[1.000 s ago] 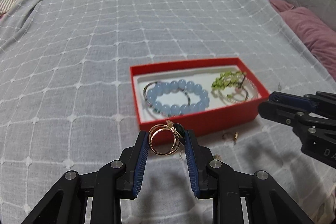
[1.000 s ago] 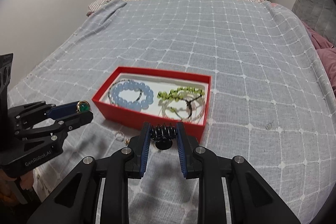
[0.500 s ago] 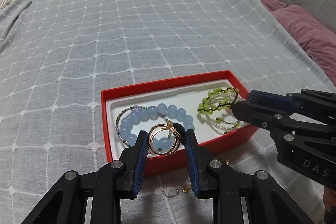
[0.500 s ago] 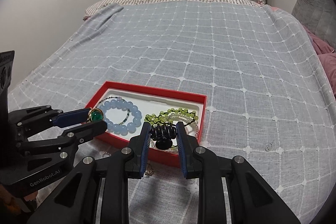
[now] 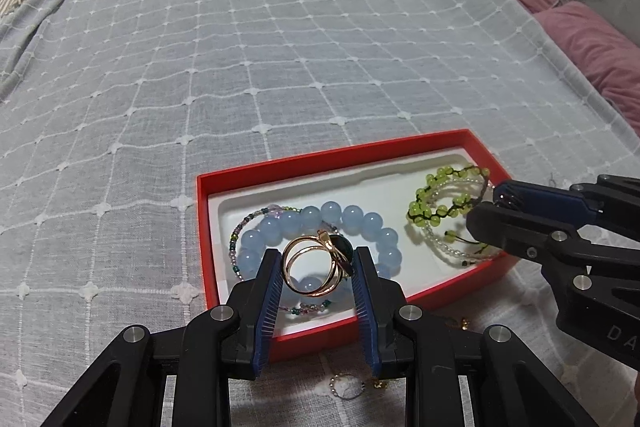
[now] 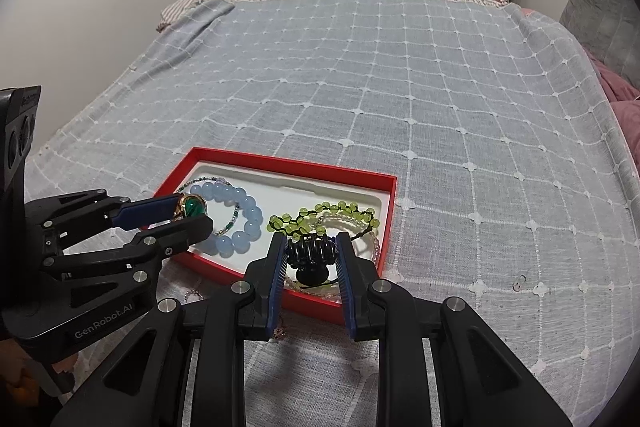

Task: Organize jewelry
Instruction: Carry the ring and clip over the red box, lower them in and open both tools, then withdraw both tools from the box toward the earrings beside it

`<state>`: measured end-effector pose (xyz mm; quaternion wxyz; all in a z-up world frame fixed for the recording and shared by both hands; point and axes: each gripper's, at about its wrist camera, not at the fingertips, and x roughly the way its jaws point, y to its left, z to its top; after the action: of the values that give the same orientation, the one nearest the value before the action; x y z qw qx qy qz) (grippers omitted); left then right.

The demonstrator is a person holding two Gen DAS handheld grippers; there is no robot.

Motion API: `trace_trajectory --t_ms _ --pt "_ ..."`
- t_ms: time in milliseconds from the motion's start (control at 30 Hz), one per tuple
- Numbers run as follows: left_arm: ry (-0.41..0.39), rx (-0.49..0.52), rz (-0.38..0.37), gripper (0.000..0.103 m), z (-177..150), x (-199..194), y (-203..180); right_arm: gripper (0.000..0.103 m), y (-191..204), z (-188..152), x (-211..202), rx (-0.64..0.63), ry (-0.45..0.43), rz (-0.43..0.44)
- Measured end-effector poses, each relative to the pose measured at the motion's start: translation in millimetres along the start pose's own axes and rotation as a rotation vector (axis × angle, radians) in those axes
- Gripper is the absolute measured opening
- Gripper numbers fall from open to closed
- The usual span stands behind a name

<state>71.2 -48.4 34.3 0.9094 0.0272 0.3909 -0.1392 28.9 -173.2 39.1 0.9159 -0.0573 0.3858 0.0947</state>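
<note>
A red jewelry box point(image 5: 304, 163) point(image 6: 384, 183) with a white liner lies on the bed. It holds a light blue bead bracelet point(image 5: 360, 219) point(image 6: 248, 215) and a green bead bracelet point(image 5: 436, 215) point(image 6: 320, 213). My left gripper point(image 5: 316, 263) point(image 6: 192, 213) is shut on a gold ring with a green stone point(image 5: 316, 261) point(image 6: 191, 207), held above the box's left half over the blue bracelet. My right gripper point(image 6: 312, 253) point(image 5: 486, 207) is shut on a small black hair claw clip point(image 6: 310, 255), held above the box's right half.
The grey-blue checked bedspread point(image 5: 280, 47) point(image 6: 400, 87) stretches far behind the box. Small loose pieces lie on it in front of the box: a thin ring point(image 5: 346, 385) point(image 6: 192, 294) and a gold piece point(image 5: 464, 323). Purple pillows point(image 5: 592, 43) lie at the right.
Both grippers have moved forward, from in front of the box's near wall to over its inside, each still holding its item.
</note>
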Motion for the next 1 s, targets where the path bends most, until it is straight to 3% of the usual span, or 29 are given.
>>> trace_trajectory --t_ms 167,300,500,700,933,1000 --pt "0.004 -0.001 0.000 0.031 0.0 -2.7 1.1 0.027 -1.0 -0.1 -3.1 0.010 -0.006 0.005" --pt "-0.005 0.005 0.005 0.044 -0.5 -8.0 1.4 0.029 -2.6 0.3 -8.1 0.018 -0.008 0.006" --pt "-0.020 0.020 0.006 0.051 -2.6 -19.3 -3.3 0.042 -1.8 -1.3 -19.9 0.027 -0.020 0.016" --pt "-0.018 0.010 0.008 0.064 -9.7 -32.7 -3.4 0.048 0.0 -5.7 -33.7 0.032 -0.022 0.020" --pt "-0.005 -0.009 0.024 0.082 -22.6 -46.7 2.3 0.056 -0.2 -17.0 -41.9 0.045 0.016 0.014" --pt "0.016 -0.026 0.016 0.083 -27.6 -46.7 4.9 0.058 0.5 -21.2 -41.5 0.047 0.034 0.010"
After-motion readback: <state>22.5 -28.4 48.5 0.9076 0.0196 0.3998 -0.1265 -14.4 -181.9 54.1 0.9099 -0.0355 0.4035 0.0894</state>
